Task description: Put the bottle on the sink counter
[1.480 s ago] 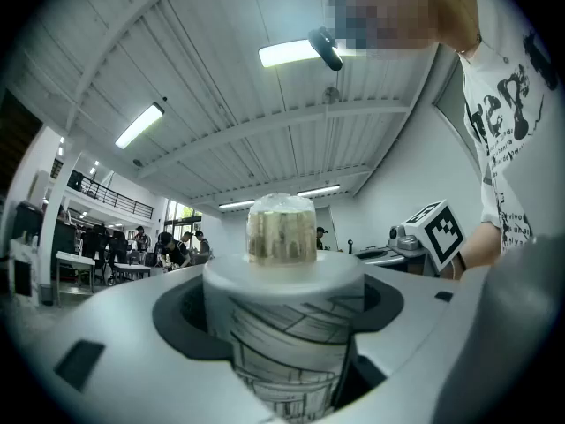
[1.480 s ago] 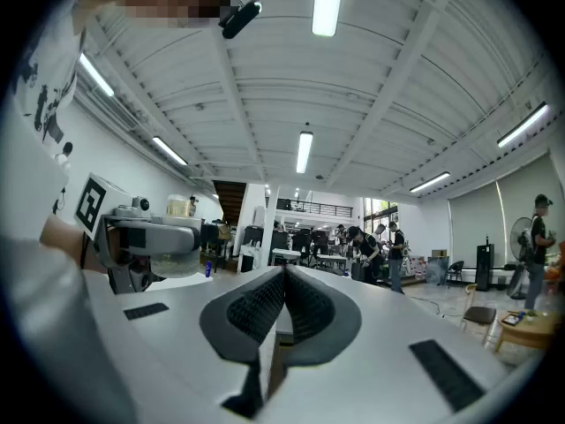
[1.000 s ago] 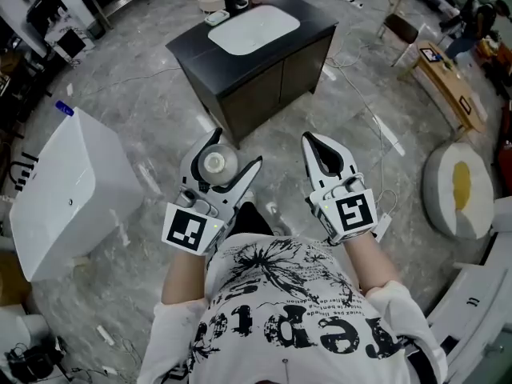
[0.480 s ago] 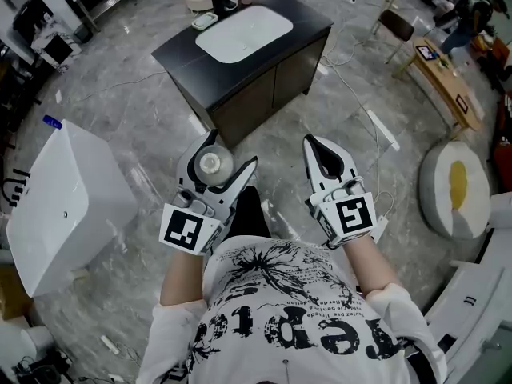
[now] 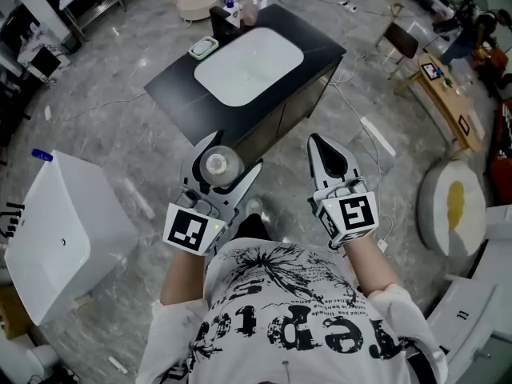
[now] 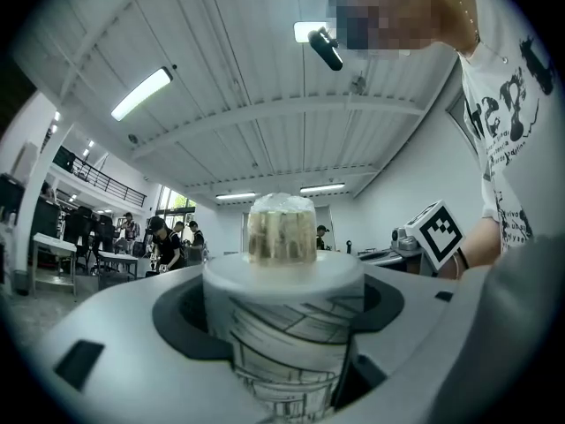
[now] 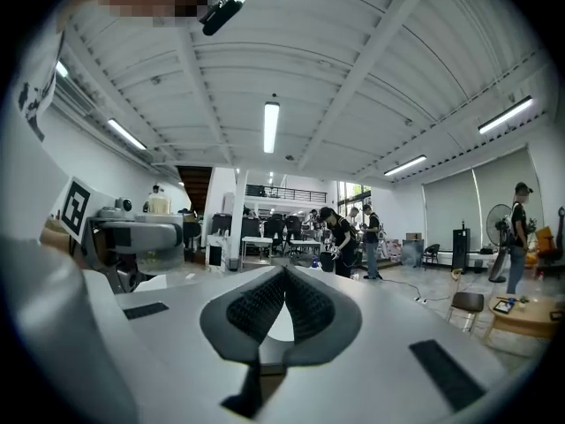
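A clear bottle with a printed label (image 5: 216,165) stands upright between the jaws of my left gripper (image 5: 234,151), which is shut on it at chest height over the floor. In the left gripper view the bottle (image 6: 282,325) fills the gap, its cap pointing up. My right gripper (image 5: 317,140) is beside it, shut and empty, its pads pressed together (image 7: 284,281). The black sink counter (image 5: 172,77) with a white basin (image 5: 248,65) stands ahead of both grippers, a short way beyond their tips.
A soap dish (image 5: 202,48) and small bottles (image 5: 234,5) sit at the counter's far corner. A white box (image 5: 64,214) stands at left and a round white cushion (image 5: 452,202) at right. Cables (image 5: 360,94) cross the grey floor, with a wooden table (image 5: 452,94) beyond.
The sink counter has come nearer and lower in the head view. Both grippers keep the same pose, the left still holding the bottle.
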Motion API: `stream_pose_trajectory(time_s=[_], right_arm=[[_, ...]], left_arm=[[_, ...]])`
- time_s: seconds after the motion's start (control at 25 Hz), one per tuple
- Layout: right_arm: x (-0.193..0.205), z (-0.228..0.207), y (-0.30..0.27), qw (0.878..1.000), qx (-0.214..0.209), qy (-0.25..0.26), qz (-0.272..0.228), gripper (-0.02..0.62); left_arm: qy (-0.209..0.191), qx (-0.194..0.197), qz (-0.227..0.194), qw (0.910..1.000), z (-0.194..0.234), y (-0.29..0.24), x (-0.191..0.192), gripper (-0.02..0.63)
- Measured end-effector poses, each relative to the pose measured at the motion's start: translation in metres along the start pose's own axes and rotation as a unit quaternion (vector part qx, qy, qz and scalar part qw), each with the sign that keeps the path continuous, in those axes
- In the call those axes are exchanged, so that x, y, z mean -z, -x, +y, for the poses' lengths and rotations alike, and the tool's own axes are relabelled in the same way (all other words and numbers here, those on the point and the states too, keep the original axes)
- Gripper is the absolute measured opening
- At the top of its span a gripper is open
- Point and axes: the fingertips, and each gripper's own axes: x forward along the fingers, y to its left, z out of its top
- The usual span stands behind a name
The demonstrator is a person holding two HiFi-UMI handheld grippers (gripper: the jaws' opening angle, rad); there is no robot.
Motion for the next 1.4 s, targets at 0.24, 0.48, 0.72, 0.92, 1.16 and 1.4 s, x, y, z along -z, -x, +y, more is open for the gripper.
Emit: stream_pose_trajectory(time_s=[0.24, 0.48, 0.72, 0.92, 1.16, 1.4], right_arm=[[-0.014, -0.032, -0.14, 1.0, 0.008, -0.004, -0.001, 0.014], [-0.012, -0.03, -0.231, 0.999, -0.03, 0.004, 0.016, 0.014], [0.006, -0.032, -0.308, 0.996, -0.08, 0.007, 0.036, 0.014], [0.016, -0.033, -0.384, 0.987, -0.152, 0.003, 0.043, 0.014], [0.037, -0.018, -0.475, 0.958, -0.278, 0.016, 0.071, 0.014], [0.062, 0.005, -0.551, 0.926, -0.368, 0.021, 0.079, 0.014]], left_arm=[[0.013, -0.012, -0.037, 0.9992, 0.12, -0.071, -0.006, 0.345], [0.025, -0.034, -0.024, 0.9988, 0.194, -0.103, 0.01, 0.346], [0.024, -0.08, -0.003, 0.9965, 0.253, -0.124, 0.038, 0.346], [0.023, -0.151, 0.004, 0.9882, 0.308, -0.148, 0.056, 0.346], [0.014, -0.256, 0.021, 0.9662, 0.378, -0.173, 0.09, 0.347], [0.032, -0.347, 0.05, 0.9359, 0.447, -0.181, 0.14, 0.346]])
